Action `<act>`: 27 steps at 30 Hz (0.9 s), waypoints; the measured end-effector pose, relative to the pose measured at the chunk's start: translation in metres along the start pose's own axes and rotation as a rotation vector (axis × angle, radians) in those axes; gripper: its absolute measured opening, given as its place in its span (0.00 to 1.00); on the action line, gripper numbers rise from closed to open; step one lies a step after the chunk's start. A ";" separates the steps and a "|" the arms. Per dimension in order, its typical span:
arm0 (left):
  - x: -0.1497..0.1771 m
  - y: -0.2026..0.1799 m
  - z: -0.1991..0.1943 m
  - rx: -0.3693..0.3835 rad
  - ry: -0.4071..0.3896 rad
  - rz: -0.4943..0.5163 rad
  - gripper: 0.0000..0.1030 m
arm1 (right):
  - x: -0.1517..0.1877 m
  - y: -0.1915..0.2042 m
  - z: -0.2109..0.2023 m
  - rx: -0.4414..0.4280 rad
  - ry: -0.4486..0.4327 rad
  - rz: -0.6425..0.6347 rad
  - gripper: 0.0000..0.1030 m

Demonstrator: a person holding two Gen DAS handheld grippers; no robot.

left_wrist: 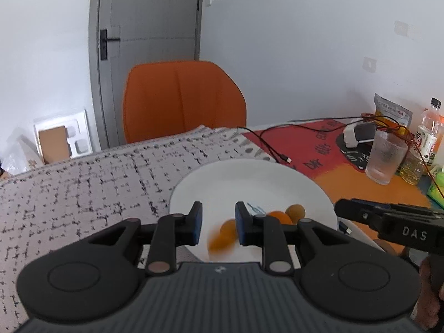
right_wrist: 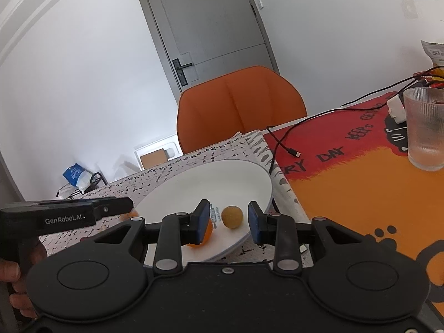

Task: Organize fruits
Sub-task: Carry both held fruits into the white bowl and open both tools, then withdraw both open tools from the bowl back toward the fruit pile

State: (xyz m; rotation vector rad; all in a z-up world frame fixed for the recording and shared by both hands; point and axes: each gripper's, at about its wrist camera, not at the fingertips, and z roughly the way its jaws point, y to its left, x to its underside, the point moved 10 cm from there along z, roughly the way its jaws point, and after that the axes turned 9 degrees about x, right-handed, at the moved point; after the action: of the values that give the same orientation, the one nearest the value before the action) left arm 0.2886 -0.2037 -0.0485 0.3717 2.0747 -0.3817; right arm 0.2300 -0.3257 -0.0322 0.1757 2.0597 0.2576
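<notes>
Left wrist view, entries from largest to smallest: a grey panelled door with a black lever handle (left_wrist: 147, 16) at twelve o'clock; an orange upholstered chair (left_wrist: 183, 100) below it, drawn up to the far table edge; a grey cloth with a black broken-grid print (left_wrist: 91, 177) from nine to six o'clock; a red and orange printed mat (left_wrist: 319, 149) at three o'clock; a shallow round white ceramic plate (left_wrist: 249, 177) at centre, resting on the cloth beside the mat's edge. Left gripper (left_wrist: 217, 223): fingers parted narrowly, nothing between the pads, poised over the plate's near rim. Right gripper (right_wrist: 228, 220), in the right wrist view: fingers likewise narrowly parted and empty, also over the near rim. A ribbed clear drinking glass (left_wrist: 385, 158) stands at three o'clock on the mat; a loose black cable (left_wrist: 266, 144) trails beside the plate's far rim. Fruits, all on the plate toward its near side: small round orange fruits (left_wrist: 224, 234), blurred, at five o'clock, and a small round dull-yellow fruit (right_wrist: 232, 216) straight ahead of the right gripper. Risks, as judged: round fruit may roll over the low rim if nudged by a fingertip; the two grippers work close together and could collide; a wide sweep could catch the cable or tip the glass.
</notes>
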 end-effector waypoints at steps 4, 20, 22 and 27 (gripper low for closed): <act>0.002 0.008 -0.004 -0.005 0.015 -0.031 0.33 | 0.002 -0.002 -0.001 0.002 0.007 0.005 0.31; 0.011 0.059 -0.054 -0.118 -0.029 -0.093 0.81 | 0.009 0.031 -0.007 -0.014 0.003 -0.025 0.76; 0.013 0.066 -0.062 -0.133 -0.036 -0.099 0.82 | 0.010 0.037 -0.008 -0.021 0.000 -0.031 0.78; 0.015 0.086 -0.081 -0.173 -0.056 -0.127 0.84 | 0.010 0.052 -0.009 -0.037 -0.002 -0.042 0.92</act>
State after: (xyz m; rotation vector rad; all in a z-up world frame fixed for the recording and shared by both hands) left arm 0.2546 -0.0910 -0.0316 0.1252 2.0640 -0.2815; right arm 0.2176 -0.2744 -0.0232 0.1094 2.0533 0.2696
